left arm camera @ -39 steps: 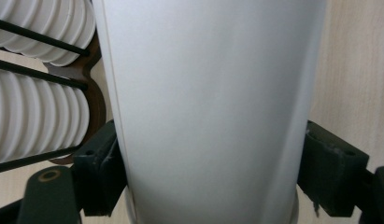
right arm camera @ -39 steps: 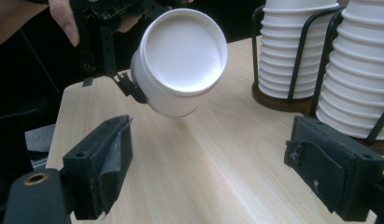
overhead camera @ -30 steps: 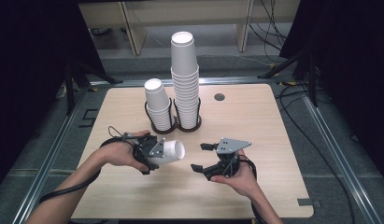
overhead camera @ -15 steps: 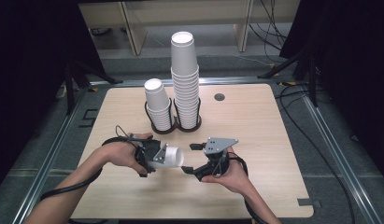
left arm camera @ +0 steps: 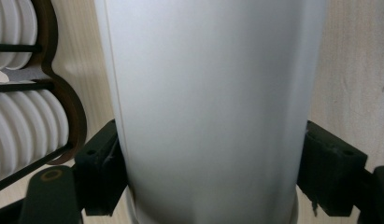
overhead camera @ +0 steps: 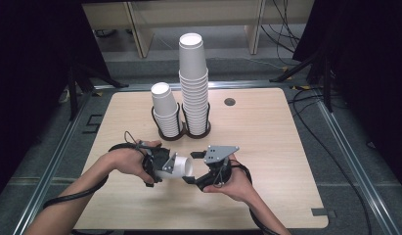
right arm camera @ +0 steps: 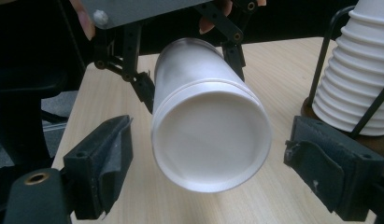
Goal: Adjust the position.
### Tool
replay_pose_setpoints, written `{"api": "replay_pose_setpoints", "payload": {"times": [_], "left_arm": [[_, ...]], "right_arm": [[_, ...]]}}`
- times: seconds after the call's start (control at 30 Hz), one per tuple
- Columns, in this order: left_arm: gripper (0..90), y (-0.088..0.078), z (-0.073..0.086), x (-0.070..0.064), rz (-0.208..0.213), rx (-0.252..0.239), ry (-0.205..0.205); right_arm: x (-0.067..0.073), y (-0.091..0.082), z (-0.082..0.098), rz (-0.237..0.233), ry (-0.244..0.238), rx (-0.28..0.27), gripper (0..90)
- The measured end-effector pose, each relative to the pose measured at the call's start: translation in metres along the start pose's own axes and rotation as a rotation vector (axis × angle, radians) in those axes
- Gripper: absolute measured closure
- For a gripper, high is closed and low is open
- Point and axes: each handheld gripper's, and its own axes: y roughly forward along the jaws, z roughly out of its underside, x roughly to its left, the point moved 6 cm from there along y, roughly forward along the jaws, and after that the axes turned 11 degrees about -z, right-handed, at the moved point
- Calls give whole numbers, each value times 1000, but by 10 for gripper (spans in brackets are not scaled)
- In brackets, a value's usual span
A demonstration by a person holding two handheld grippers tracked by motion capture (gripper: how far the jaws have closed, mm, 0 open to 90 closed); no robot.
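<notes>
Left hand-held gripper [overhead camera: 165, 165] pinching a paper cup [overhead camera: 178, 166]
Right hand-held gripper [overhead camera: 194, 180], jaws spread, flanks the cup's rim above the desk [overhead camera: 267, 142].

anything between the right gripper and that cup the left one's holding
Nothing visible. The cup, clamped in the left gripper, points its closed end at the right gripper, whose open jaws flank it with only bare gaps.

A plain white paper cup [overhead camera: 176, 166] is seen between black grippers, while beside it white, ribbed cup stacks [overhead camera: 193, 83] are held in a dark brown holder [overhead camera: 181, 133] on the pale wood-grain table [overhead camera: 267, 142].
</notes>
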Motion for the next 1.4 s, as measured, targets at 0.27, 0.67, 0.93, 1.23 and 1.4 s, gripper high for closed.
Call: {"api": "replay_pose_setpoints", "payload": {"times": [0.27, 0.67, 0.93, 1.23, 1.4], "left_arm": [[197, 0, -3, 0, 4, -6, 13], [197, -1, -7, -1, 9, -13, 26], [197, -3, -9, -1, 9, -20, 33], [196, -4, -10, -1, 12, -27, 32], [193, -3, -10, -1, 12, -34, 31]], "right_arm": [[-3, 7, 0, -3, -35, 2, 157], [-4, 13, 0, -23, -58, 10, 178], [-4, 13, -1, -19, -56, 9, 200], [-4, 14, 1, -29, -54, 4, 241], [-2, 14, 3, -48, -19, 12, 259]]}}
